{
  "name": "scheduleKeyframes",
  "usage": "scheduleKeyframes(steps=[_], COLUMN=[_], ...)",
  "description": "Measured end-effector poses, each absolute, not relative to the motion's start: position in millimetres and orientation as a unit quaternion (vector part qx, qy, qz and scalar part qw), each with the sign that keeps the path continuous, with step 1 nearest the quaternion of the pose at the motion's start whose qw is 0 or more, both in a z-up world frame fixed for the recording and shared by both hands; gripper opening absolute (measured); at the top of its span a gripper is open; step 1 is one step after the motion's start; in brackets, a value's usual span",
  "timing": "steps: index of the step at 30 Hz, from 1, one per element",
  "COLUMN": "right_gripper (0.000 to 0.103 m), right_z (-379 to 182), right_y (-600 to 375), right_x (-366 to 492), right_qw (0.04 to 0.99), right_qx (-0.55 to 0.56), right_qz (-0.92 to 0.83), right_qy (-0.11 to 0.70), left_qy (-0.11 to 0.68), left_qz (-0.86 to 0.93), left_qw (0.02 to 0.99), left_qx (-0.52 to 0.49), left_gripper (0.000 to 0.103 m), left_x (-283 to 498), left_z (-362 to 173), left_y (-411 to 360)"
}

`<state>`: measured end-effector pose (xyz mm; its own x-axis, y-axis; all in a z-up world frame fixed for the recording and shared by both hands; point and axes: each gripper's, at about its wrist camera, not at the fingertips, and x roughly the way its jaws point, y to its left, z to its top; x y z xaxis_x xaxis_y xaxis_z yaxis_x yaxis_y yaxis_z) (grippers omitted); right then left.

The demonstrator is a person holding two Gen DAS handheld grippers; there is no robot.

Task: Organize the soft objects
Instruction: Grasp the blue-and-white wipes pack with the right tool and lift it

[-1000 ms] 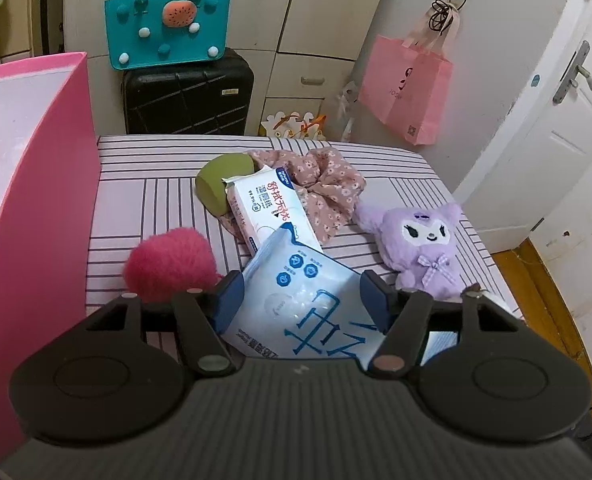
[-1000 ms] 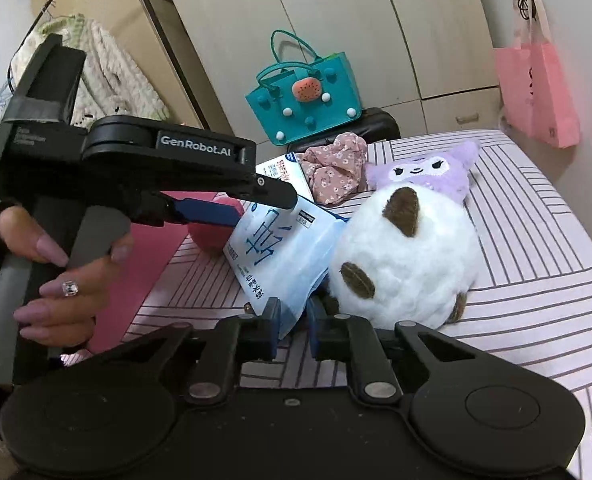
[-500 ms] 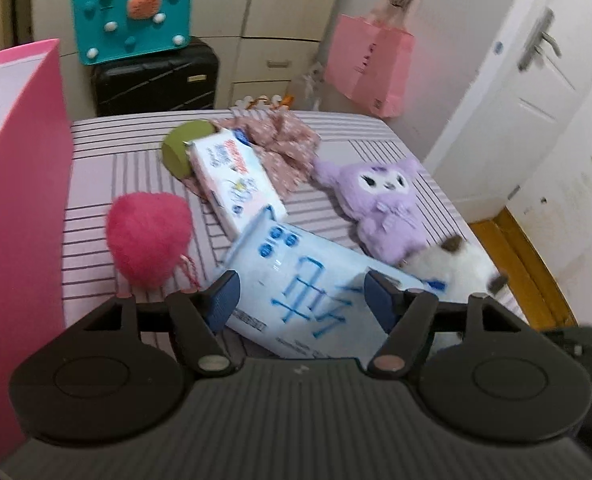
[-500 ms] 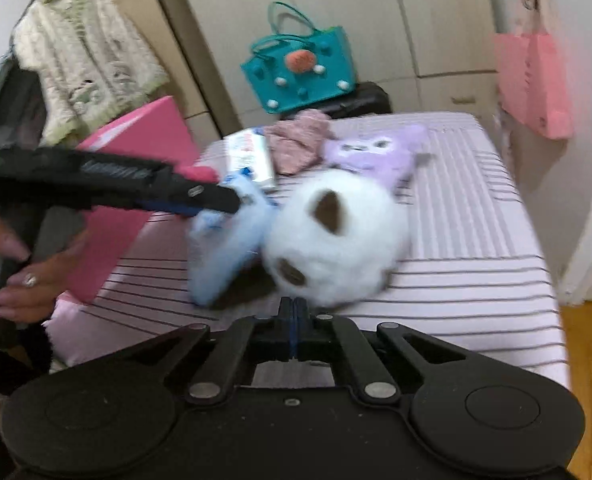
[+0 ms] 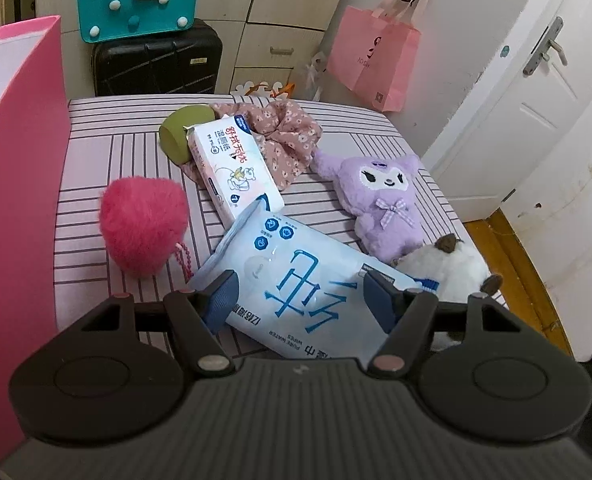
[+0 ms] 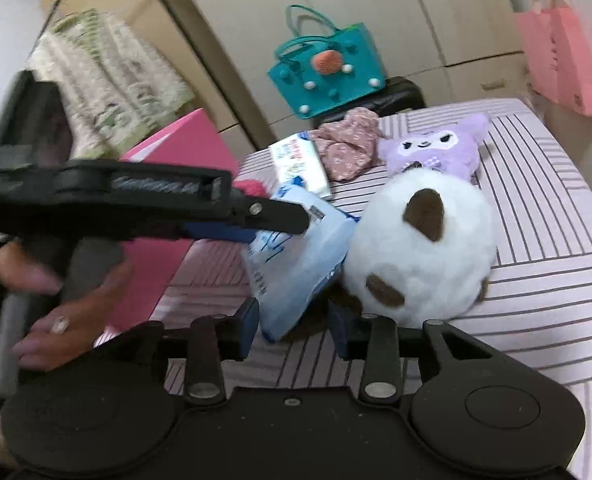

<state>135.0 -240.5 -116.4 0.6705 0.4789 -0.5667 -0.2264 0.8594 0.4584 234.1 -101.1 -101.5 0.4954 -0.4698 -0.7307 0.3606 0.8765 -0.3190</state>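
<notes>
A light blue wipes pack [image 5: 296, 280] sits tilted between the pads of my left gripper [image 5: 302, 292], whose jaws are closing and press on both its sides. In the right wrist view the pack [image 6: 296, 264] hangs from the left gripper's fingers [image 6: 272, 214]. Its lower corner dips between the jaws of my right gripper [image 6: 294, 326], which are opening and do not touch it. A round white plush [image 6: 420, 248] with brown patches lies right of the pack, and a purple plush [image 5: 384, 200] lies behind it. A pink fluffy heart [image 5: 144, 224] rests to the left.
A white wipes pack [image 5: 232, 164], a floral scrunchie [image 5: 284, 136] and a green pad [image 5: 174, 138] lie further back on the striped surface [image 6: 536, 240]. A tall pink box [image 5: 16, 160] stands at the left edge. A hand [image 6: 56, 320] grips the left tool's handle.
My right gripper was shut on the blue pack's corner, let go and drew back shut, and now stands open at that corner. The left gripper keeps the pack.
</notes>
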Motion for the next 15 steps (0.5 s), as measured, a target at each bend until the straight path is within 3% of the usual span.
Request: scheduleKeyframes(steps=[2,4,5,8,15], right_gripper=[0.039,0.022,0.019,0.014,0.013], right_z=[-120.4,-121.0,-121.0,-118.9,-112.3], right_y=[-242.4,-244.5,-247.8,-261.3,-288.0], right_x=[134.8,133.7,132.6,126.0,117.9], right_qw=[0.898,0.902,0.901,0.892,0.865], right_qx=[0.197,0.202,0.203,0.206,0.179], right_qz=[0.188,0.181,0.186,0.205,0.253], right_qy=[0.345,0.336,0.336,0.347,0.395], left_qy=[0.441,0.443,0.444,0.44,0.42], left_qz=[-0.24,-0.241,-0.242,-0.248,-0.278], left_qw=[0.863,0.862,0.861,0.861,0.864], left_qx=[-0.058,-0.056,-0.056,-0.05,-0.027], left_gripper=[0.067,0.067,0.067,0.069,0.07], left_x=[232.3,230.7,229.6,223.1,203.1], left_z=[-101.8,-101.9,-101.9,-99.1,-93.8], left_y=[-102.5,-103.5,-104.0,-103.6,-102.4])
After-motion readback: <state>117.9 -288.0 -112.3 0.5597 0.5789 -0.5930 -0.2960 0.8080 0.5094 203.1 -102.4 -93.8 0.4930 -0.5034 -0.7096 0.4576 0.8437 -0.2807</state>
